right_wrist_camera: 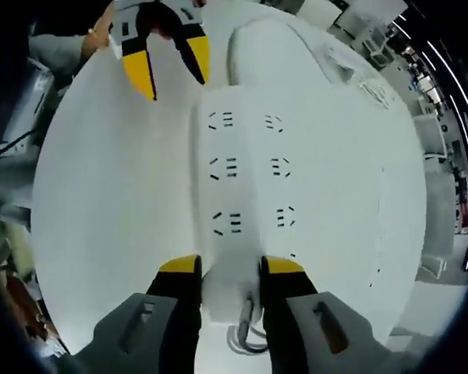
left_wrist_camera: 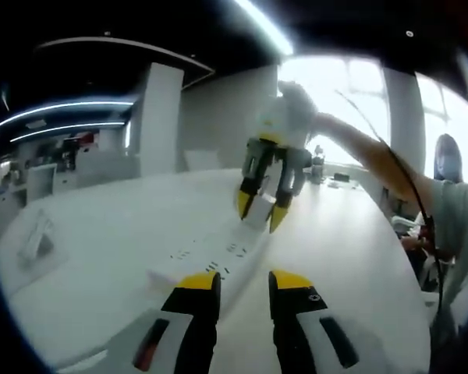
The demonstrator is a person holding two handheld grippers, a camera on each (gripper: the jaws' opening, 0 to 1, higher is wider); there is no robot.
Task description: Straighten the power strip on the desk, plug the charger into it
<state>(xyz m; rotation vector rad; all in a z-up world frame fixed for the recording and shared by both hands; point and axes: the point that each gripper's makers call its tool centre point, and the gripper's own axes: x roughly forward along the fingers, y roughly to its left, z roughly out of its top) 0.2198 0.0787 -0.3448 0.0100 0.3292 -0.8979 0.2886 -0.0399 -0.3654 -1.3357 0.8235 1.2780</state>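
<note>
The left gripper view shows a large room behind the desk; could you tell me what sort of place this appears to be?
Probably an open-plan office: a long white desk carrying a power strip, more desks and equipment in the background, ceiling light strips and big bright windows.

Opposite ends of power strip (right_wrist_camera: 246,183), views facing, sharing desk (left_wrist_camera: 101,265).

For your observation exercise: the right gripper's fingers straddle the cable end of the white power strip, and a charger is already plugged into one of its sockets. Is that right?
Not quite. In the right gripper view the power strip has every visible socket empty, with no charger plugged in. The right gripper does straddle its cable end.
</note>
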